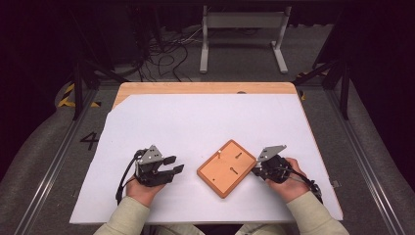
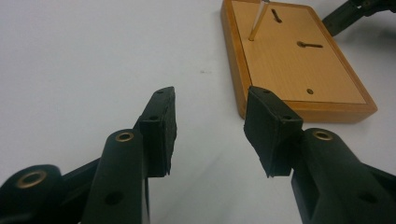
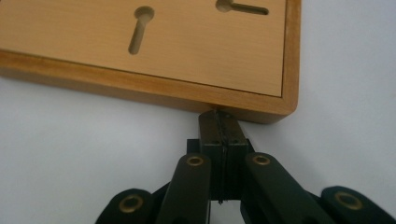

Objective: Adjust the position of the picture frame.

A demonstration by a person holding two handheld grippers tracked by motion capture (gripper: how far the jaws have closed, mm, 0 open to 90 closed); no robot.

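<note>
A flat wooden board (image 1: 227, 168) with keyhole slots lies turned on the white sheet, between my two hands. A thin upright pin (image 2: 257, 21) stands in a hole near its far corner. My left gripper (image 1: 174, 164) rests to the board's left, a short gap away, open with nothing between its jaws (image 2: 211, 128). My right gripper (image 1: 255, 170) is at the board's right edge, shut with its jaws pressed together, tips touching the board's wooden side (image 3: 219, 114). Two keyhole slots (image 3: 140, 25) show just beyond those tips.
The white sheet (image 1: 195, 122) covers most of a wooden table (image 1: 205, 88). Beyond the table stand a white metal frame (image 1: 242, 29) and loose cables (image 1: 166, 54) on the floor. Dark tripod legs flank the table.
</note>
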